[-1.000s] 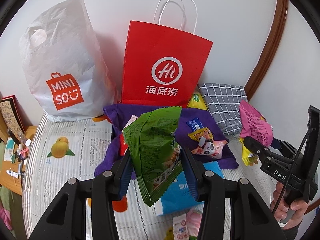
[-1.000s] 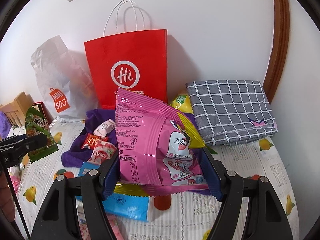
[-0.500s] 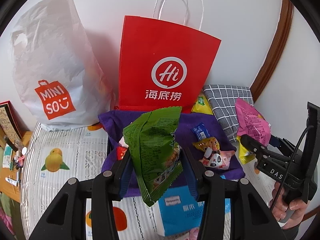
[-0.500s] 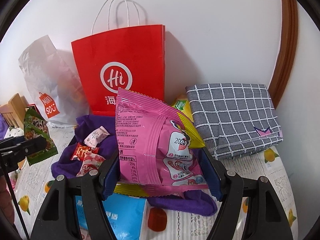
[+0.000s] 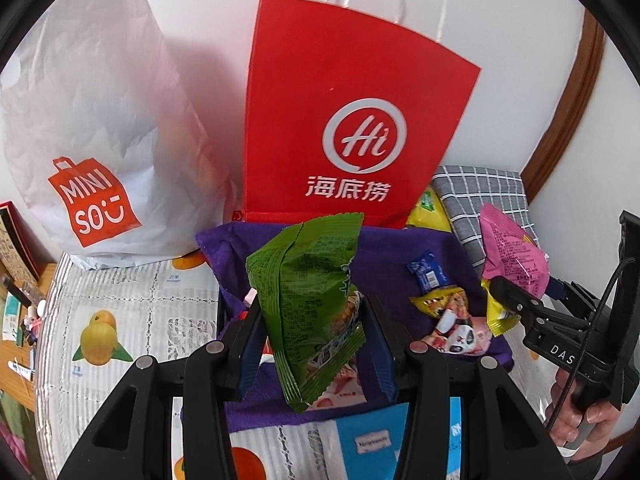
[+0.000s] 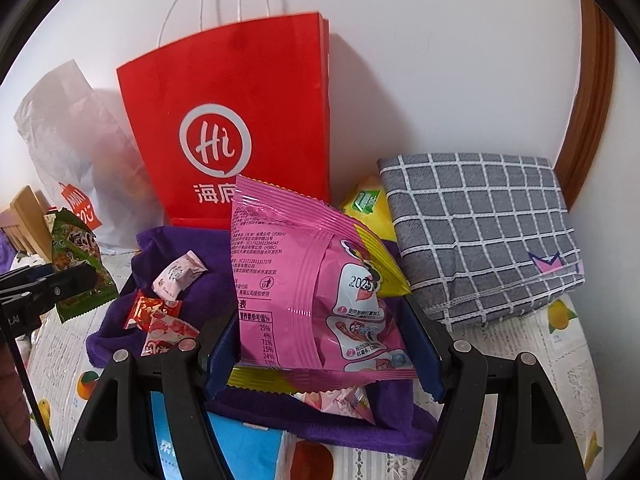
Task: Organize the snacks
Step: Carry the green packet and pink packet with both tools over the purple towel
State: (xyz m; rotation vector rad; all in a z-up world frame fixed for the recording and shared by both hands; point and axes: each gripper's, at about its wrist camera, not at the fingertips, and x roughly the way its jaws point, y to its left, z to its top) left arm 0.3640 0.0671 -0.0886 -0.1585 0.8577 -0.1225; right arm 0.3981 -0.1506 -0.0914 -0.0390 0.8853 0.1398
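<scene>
My left gripper point(image 5: 310, 340) is shut on a green snack packet point(image 5: 308, 288), held upright over a purple cloth point(image 5: 384, 248). My right gripper point(image 6: 324, 344) is shut on a pink snack packet point(image 6: 316, 304) with a yellow packet point(image 6: 260, 380) under it, above the same purple cloth point(image 6: 192, 292). Small wrapped sweets point(image 6: 168, 304) lie on the cloth. The right gripper and its pink packet point(image 5: 512, 256) show at the right of the left wrist view. At the left edge of the right wrist view is the green packet point(image 6: 76, 264).
A red paper bag point(image 5: 344, 120) and a white plastic bag point(image 5: 92, 128) stand against the wall behind the cloth. A folded grey checked cloth point(image 6: 480, 224) lies at the right. A blue packet point(image 5: 372, 436) lies near me on the fruit-print cover point(image 5: 132, 308).
Both grippers have moved forward and down toward the purple cloth and the red bag, each still holding its packet. The bags now look larger and closer.
</scene>
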